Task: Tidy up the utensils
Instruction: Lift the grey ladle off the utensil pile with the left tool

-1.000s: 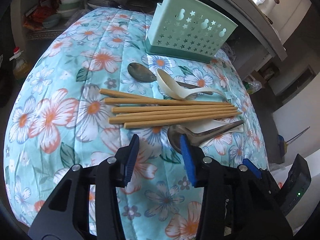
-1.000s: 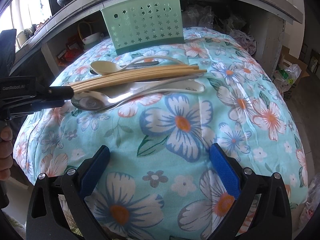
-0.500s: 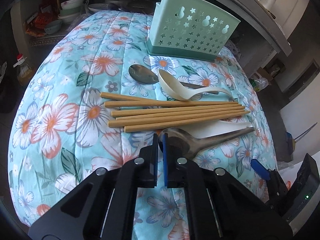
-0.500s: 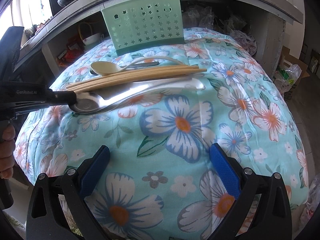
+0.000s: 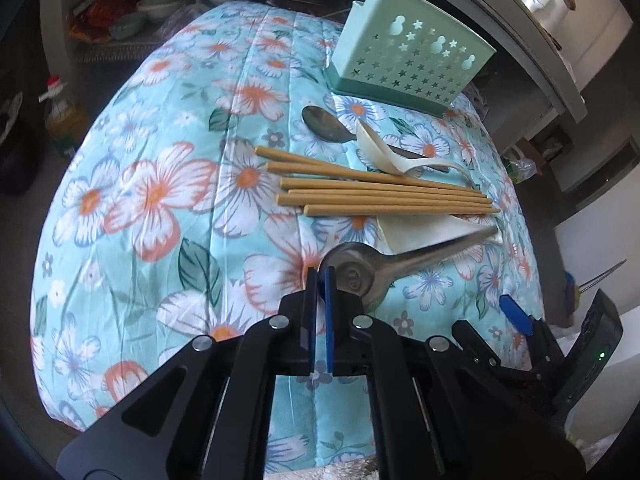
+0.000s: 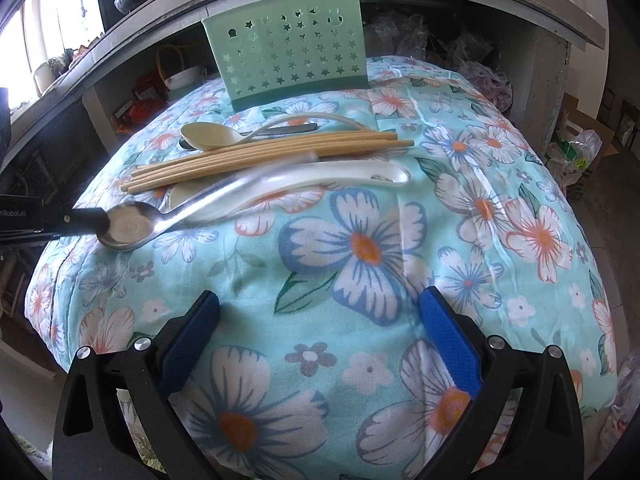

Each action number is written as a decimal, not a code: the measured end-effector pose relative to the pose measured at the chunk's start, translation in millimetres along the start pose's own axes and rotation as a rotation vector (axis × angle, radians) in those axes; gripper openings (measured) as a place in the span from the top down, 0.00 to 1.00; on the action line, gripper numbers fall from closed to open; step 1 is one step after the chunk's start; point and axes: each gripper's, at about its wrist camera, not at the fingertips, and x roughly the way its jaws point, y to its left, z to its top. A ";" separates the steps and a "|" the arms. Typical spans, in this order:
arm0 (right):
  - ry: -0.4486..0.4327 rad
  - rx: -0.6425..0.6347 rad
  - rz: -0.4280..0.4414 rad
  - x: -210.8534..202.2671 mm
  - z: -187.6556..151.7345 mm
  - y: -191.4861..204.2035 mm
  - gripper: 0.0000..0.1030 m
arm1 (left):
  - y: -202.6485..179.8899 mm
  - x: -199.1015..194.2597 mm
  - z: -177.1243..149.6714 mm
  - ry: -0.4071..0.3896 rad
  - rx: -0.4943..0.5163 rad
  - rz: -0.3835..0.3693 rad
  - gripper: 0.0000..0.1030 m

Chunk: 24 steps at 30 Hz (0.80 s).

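The left hand-held gripper (image 5: 320, 280) is pinching the bowl rim of the metal spoon (image 5: 356, 276), jaws closed on it, pointing steeply down at the floral cloth (image 5: 160, 184) covering the desk. From the right wrist view the same spoon (image 6: 128, 226) is showing motion blur along its handle, so the handle tip is hard to make out. The spoon's bowl is sitting at the near end of the chopsticks (image 5: 380, 196), handle angling over a white ceramic spoon (image 5: 420, 232) that is partly hidden under it. The chopstick bundle is lying between that white spoon and a beige plastic spoon (image 5: 384, 152) on the far side. A second metal spoon (image 5: 324, 124) is lying behind the beige one, its handle mostly covered. The green star-punched utensil holder (image 5: 408, 60) is standing upright beyond the chopsticks, at the cloth's far edge; its inside is not visible. The right hand-held gripper (image 6: 320, 320) is hovering over the cloth on the near side of the chopsticks, jaws spread wide, nothing between them. In the left view only its blue pad tip (image 5: 516, 314) and black body are showing, cut off at the lower right. Shelf clutter behind the holder is too dark to tell.
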 end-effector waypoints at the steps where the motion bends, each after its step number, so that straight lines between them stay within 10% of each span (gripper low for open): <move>1: 0.000 -0.001 0.000 -0.3 -0.9 -0.1 0.06 | 1.9 -0.4 -0.5 0.003 -0.013 -0.010 0.98; 24: -0.003 -0.006 -0.013 0.8 -0.7 0.3 0.05 | 24.1 -2.3 -8.9 0.045 -0.159 -0.145 0.75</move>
